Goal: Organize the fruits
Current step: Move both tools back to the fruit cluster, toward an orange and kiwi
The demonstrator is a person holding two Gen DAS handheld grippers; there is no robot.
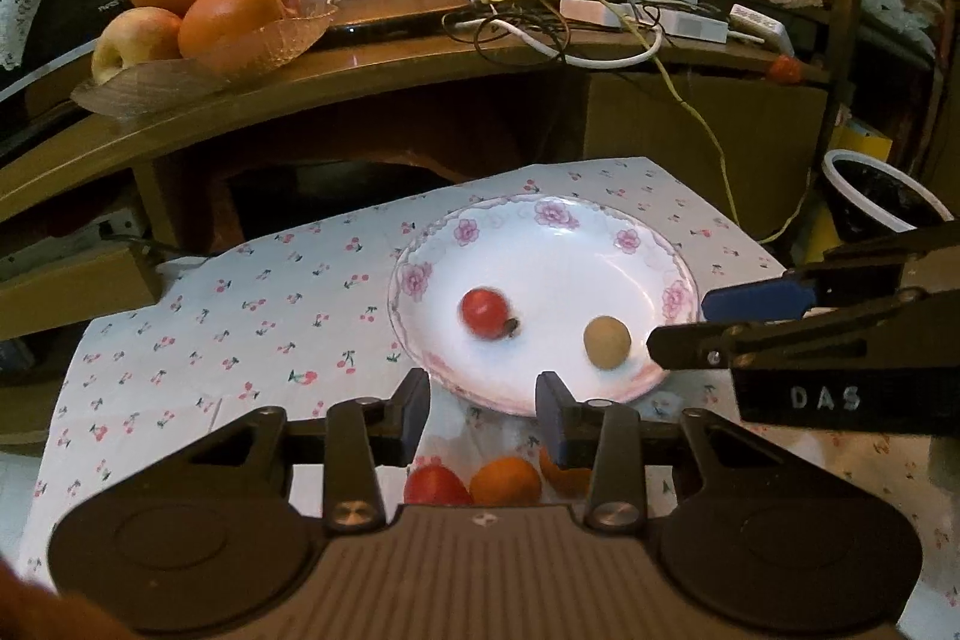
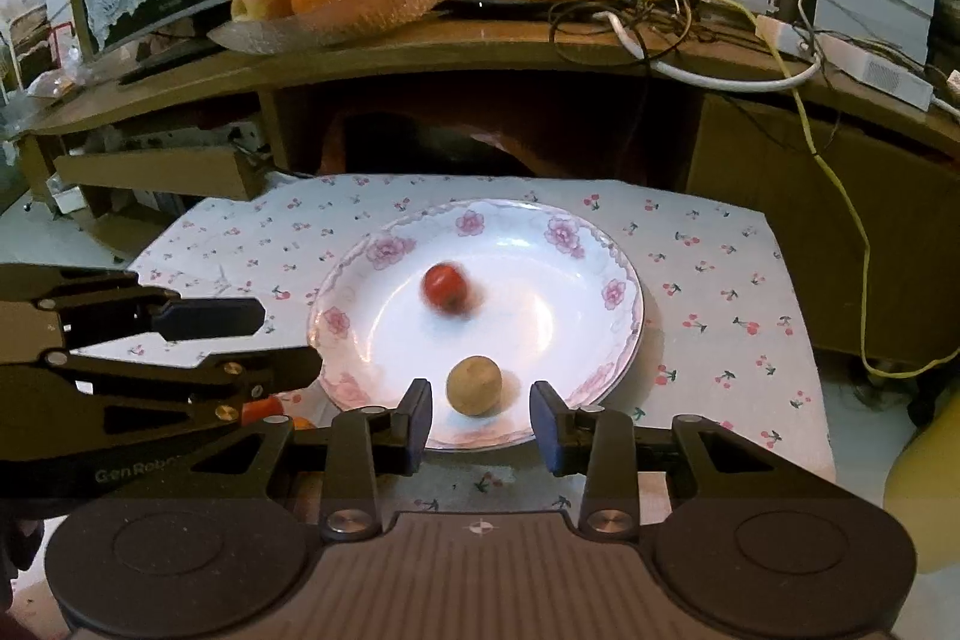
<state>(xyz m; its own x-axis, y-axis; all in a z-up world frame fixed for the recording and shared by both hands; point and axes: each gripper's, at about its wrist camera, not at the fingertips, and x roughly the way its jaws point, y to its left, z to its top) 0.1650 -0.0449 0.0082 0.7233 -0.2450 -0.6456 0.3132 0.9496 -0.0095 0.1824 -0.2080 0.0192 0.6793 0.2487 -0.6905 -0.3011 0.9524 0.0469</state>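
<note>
Fruits lie in the floral-rimmed white plate (image 2: 624, 280): a blurred red tomato (image 2: 445, 286) mid-plate, a tan round fruit (image 2: 474, 385) near the front rim. Left gripper (image 1: 483, 409) and right gripper (image 2: 480, 418) both stand spread, empty.

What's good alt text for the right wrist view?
A white floral plate on a cherry-print cloth holds a blurred red fruit and a tan round fruit. The open right gripper frames the tan fruit, not touching it; the left gripper enters from the left.
</note>
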